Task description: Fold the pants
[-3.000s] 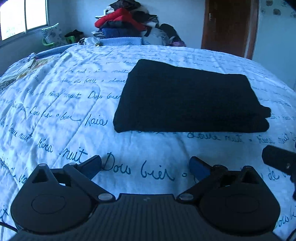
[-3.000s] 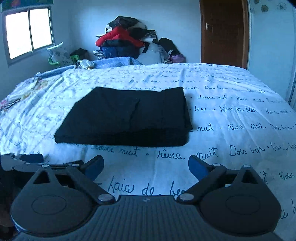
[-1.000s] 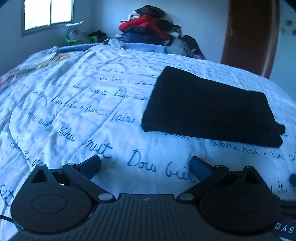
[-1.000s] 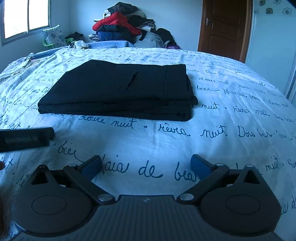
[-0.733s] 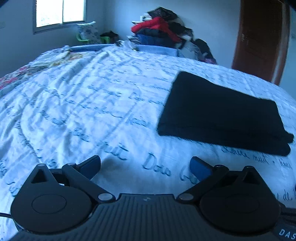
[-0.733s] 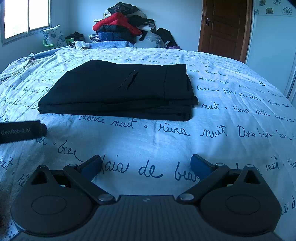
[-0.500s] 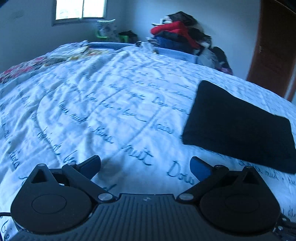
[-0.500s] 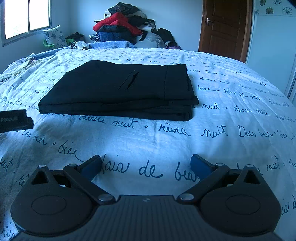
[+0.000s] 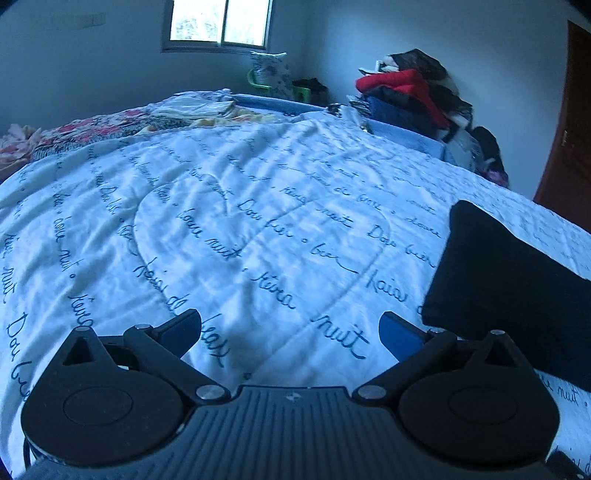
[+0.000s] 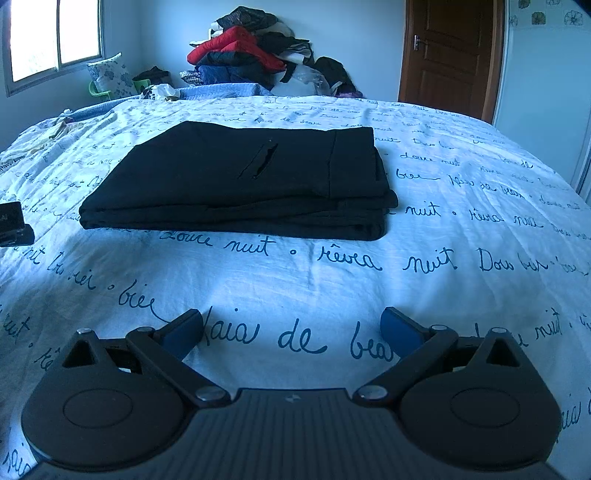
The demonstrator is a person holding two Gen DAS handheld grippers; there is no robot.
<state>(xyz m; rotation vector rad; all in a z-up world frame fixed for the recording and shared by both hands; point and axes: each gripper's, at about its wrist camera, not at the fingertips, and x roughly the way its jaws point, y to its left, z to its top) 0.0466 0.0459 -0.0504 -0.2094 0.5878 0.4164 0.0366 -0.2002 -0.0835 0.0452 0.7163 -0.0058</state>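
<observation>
Pants [image 10: 236,184]: black, folded into a flat rectangular stack of several layers, lying on the bed [image 10: 461,266] near its middle. A slit pocket shows on the top layer; the waistband end faces right in the right wrist view, and the layered edges face the camera. In the left wrist view only the stack's left end [image 9: 517,288] shows, at the frame's right. The folding looks complete or nearly so.

Handling, as a judgement: the cloth is soft and limp, light, not fragile and not slippery on the cotton cover. Layers would slide apart if lifted by one edge; a pinch through all the layers at a folded side, one at each end, would keep the stack together.

Right hand-held gripper [image 10: 291,330]: fingers spread wide, holding nothing, low over the cover and short of the stack's near edge. Left hand-held gripper [image 9: 290,330]: likewise spread and empty, aimed at bare cover to the left of the pants.

Surroundings: script-printed cover, a clothes pile [image 10: 255,48] beyond the bed, a window [image 9: 219,22], a door [image 10: 450,55].
</observation>
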